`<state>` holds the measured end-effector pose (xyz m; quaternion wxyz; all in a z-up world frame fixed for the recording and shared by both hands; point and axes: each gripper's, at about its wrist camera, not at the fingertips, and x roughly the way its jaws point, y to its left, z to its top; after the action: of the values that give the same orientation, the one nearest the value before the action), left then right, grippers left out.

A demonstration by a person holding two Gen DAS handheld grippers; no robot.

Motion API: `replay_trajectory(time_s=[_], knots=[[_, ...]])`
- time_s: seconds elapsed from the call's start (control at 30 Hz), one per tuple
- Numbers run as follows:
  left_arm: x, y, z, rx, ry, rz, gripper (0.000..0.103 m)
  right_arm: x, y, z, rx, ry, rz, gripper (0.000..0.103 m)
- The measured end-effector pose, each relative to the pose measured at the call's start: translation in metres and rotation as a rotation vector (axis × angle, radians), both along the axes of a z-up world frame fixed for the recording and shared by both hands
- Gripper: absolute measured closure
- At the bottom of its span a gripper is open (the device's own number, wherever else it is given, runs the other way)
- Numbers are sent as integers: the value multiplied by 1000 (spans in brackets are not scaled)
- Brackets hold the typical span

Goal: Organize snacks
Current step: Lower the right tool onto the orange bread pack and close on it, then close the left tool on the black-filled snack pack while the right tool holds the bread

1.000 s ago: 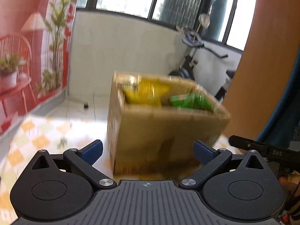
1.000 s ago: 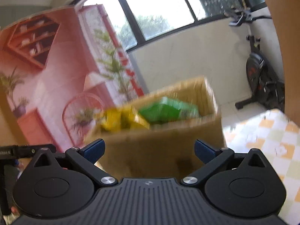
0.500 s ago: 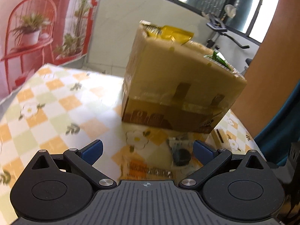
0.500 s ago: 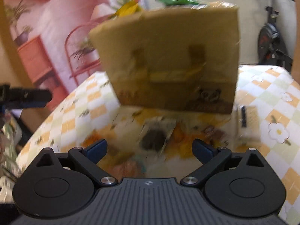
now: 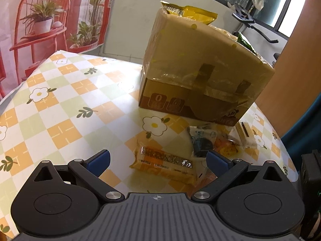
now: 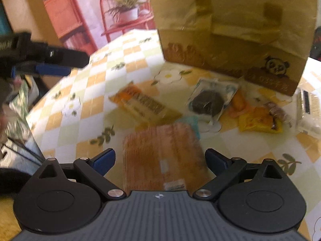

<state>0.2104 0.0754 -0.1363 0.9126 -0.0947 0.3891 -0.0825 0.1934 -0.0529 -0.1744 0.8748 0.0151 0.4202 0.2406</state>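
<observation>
Looking along your left gripper [image 5: 158,160], you see its blue fingers spread wide with nothing between them, hovering above the checkered floral tablecloth [image 5: 60,104]. A cardboard box [image 5: 202,76] stands in the upper centre of the left wrist view, with a yellow snack bag [image 5: 190,13] and the edge of a green bag [image 5: 245,44] poking out of its top. Just in front of the box lie loose snacks: a long orange-and-yellow wrapped bar [image 5: 164,161] sits low in the frame between your fingertips' line of sight, a clear packet holding a dark round cookie [image 5: 200,142] lies to its right, and a small yellow-orange packet [image 5: 226,147] lies just beside that. In the blurred right wrist view, your right gripper [image 6: 160,159] is also spread apart, holding nothing, and a brown flat packet [image 6: 162,156] lies on the table in the lower centre of the frame, between the fingers' reach. The left gripper's dark body shows at the upper left edge there.
</observation>
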Motion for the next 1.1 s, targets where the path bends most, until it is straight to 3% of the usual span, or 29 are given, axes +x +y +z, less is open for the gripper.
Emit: replay_trajectory(time_s=[0.1,0.23,0.43,0.67,0.93,1.1], knots=[[0,-1,0,4,1,4,0,-2,4,-8,-66,-10,7,16],[3,-2,-1,11,7,9,1,-1,-13,-10,-21,-11,-41,25],[18,0,14,29,-35,7,2,3,-49,-11,-33,-28,-208,26],[47,-1,58,79,-182,3,4,7,-95,-14,-33,-48,-409,26],[76,-7,104,129,-358,10,6,2,-110,-16,-44,-87,-469,25],[85,-10,105,137,-370,6,6,2,-111,-21,-35,-96,-470,24]])
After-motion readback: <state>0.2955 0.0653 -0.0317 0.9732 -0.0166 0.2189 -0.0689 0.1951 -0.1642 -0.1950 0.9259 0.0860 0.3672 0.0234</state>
